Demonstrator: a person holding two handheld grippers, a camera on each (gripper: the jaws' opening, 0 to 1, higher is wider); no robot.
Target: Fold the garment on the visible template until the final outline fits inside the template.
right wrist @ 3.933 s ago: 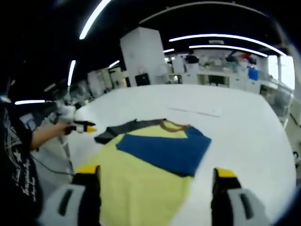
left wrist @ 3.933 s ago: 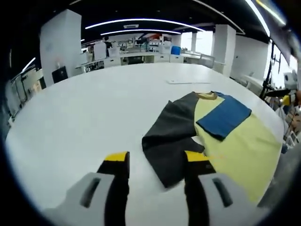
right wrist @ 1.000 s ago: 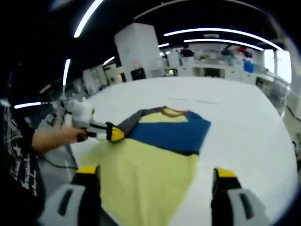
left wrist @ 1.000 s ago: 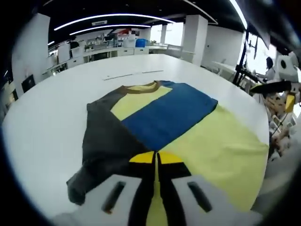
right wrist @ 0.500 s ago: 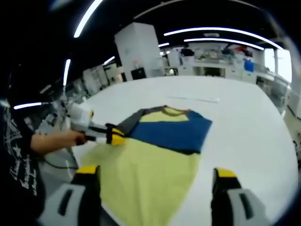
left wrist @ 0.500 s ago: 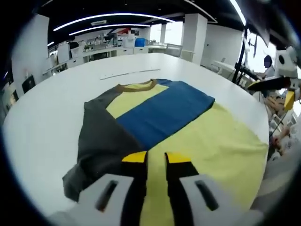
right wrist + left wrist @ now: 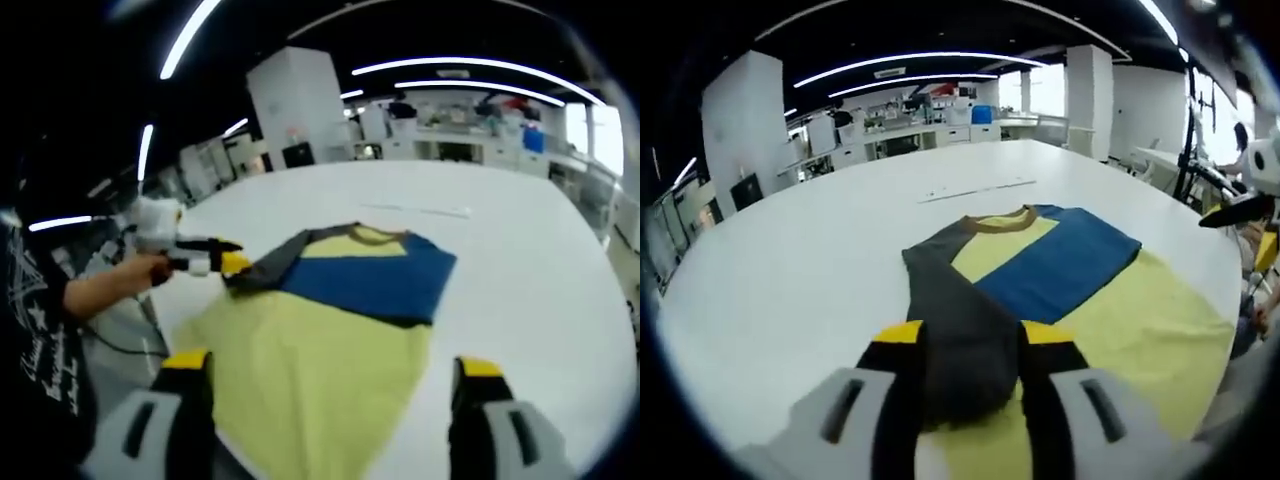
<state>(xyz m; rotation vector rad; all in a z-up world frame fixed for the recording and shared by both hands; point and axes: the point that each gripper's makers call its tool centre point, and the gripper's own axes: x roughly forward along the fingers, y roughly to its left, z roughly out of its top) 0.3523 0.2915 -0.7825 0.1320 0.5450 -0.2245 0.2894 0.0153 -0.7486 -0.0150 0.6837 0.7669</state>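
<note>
One garment (image 7: 330, 330), a yellow T-shirt with a brown collar, lies spread on the white tabletop (image 7: 520, 260). We note its blue sleeve (image 7: 375, 275) folded inward across the chest, and its dark grey sleeve (image 7: 960, 330) drawn toward the near edge of the tabletop.

Left gripper (image 7: 968, 345): in the left gripper view we see its yellow-tipped black fingers (image 7: 898, 345) standing apart, with the end of the dark grey sleeve lying between them. We cannot tell from that view whether the cloth touches either finger. In the right gripper view we see the same gripper (image 7: 215, 263), held in a person's hand (image 7: 155, 268), at the garment's left edge against the grey sleeve end.

Right gripper (image 7: 325, 375): we record its fingers (image 7: 185, 375) as spread wide, with nothing between them, hanging above the yellow lower part of the garment. We judge them apart from the cloth.

We also observe a thin pale strip (image 7: 975, 189) on the tabletop beyond the collar, well apart from the garment. No template outline is discernible to us.
</note>
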